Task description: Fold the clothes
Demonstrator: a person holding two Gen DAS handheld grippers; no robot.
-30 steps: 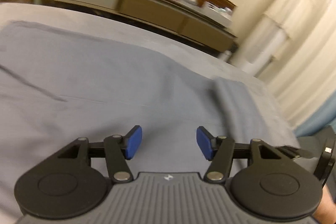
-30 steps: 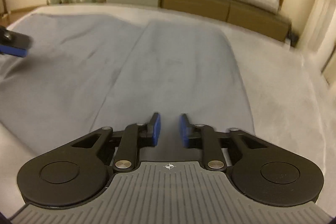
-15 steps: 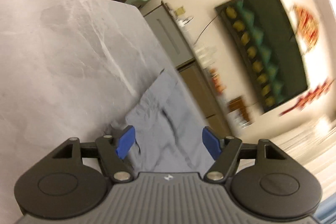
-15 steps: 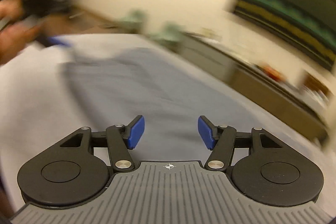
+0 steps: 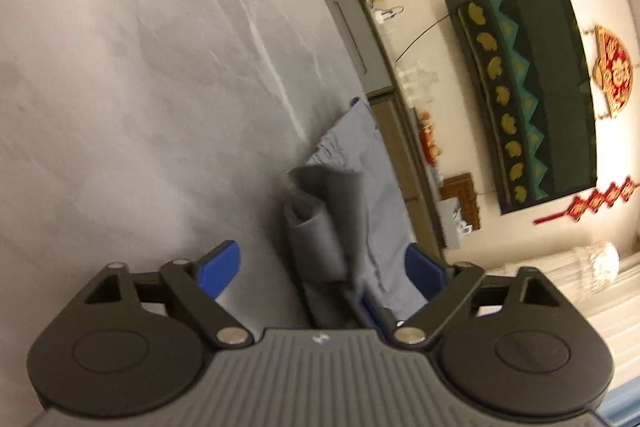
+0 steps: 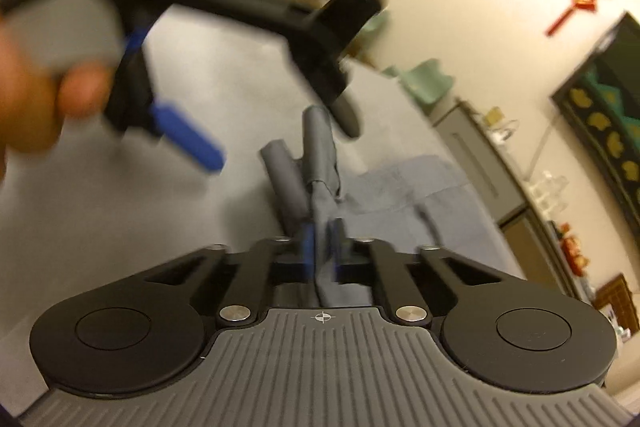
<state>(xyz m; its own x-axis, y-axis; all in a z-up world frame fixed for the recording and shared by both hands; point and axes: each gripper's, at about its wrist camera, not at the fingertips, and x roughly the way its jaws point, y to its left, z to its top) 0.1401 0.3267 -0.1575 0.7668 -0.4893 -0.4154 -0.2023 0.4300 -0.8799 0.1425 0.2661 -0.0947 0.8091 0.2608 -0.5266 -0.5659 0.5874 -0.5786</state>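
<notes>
Right claw (image 6: 322, 247) has just snapped closed on a bunched fold of the cloth (image 6: 404, 183) — I read that as the next fold being picked up. Left claw (image 5: 320, 267) has just been spreading wide, cloth rumpled between its blue pads (image 5: 218, 267) but not pinched. Cloth lies on the grey table (image 5: 120, 67), one end lifted.
</notes>
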